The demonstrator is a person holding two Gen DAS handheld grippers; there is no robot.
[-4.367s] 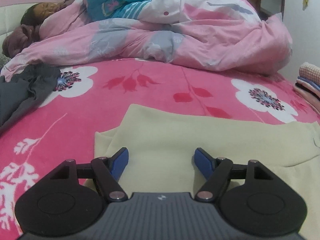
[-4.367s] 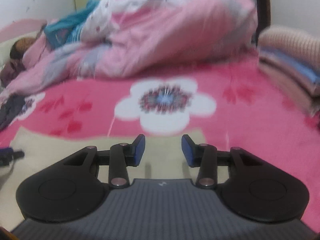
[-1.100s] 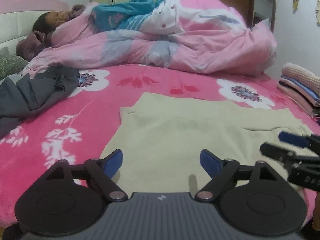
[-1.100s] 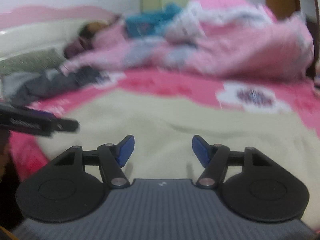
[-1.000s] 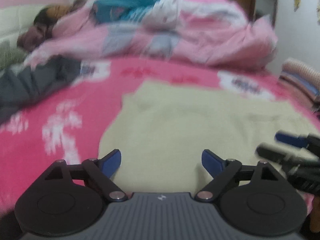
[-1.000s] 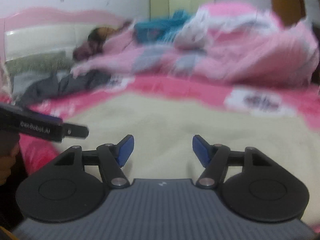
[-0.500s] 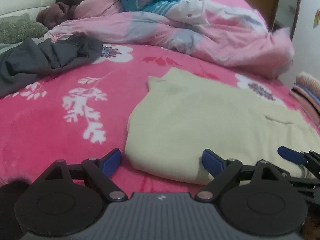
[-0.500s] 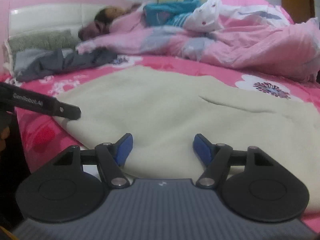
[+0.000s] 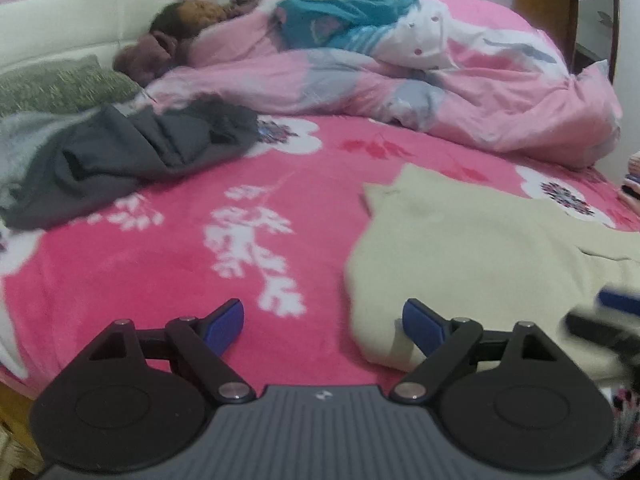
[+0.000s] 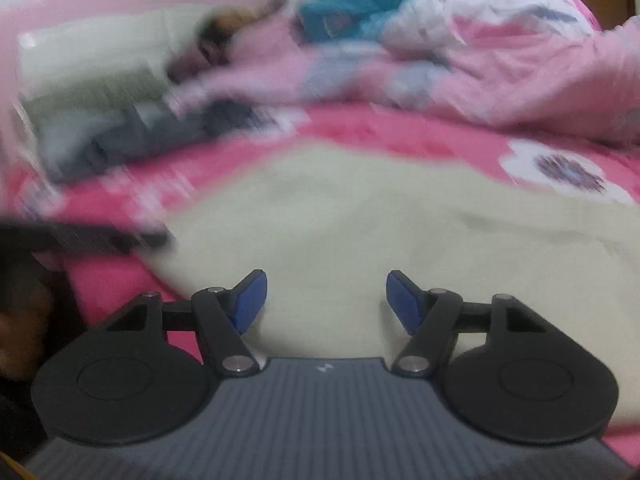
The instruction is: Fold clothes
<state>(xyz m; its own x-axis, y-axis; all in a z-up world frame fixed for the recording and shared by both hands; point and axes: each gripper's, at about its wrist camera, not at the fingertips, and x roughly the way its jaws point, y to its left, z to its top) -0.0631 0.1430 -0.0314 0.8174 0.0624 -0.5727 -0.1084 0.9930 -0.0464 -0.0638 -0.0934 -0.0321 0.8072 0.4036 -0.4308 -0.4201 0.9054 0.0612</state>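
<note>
Lying flat on the pink bed blanket [image 9: 168, 264] so its edges can be reached, the cream garment [image 9: 480, 248] has the left tongs [image 9: 323, 322] gaping empty at its near corner while the right tongs [image 10: 326, 300], empty too, have just been narrowing over its near edge.

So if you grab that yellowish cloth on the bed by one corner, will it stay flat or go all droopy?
Probably droopy. The cream garment lies limp and follows the pink blanket, with soft rounded edges, so it should sag from wherever it's pinched. It looks thick and fleecy, so likely grippy rather than slippery. It seems folded over, so the layers may slide apart when lifted.
</note>
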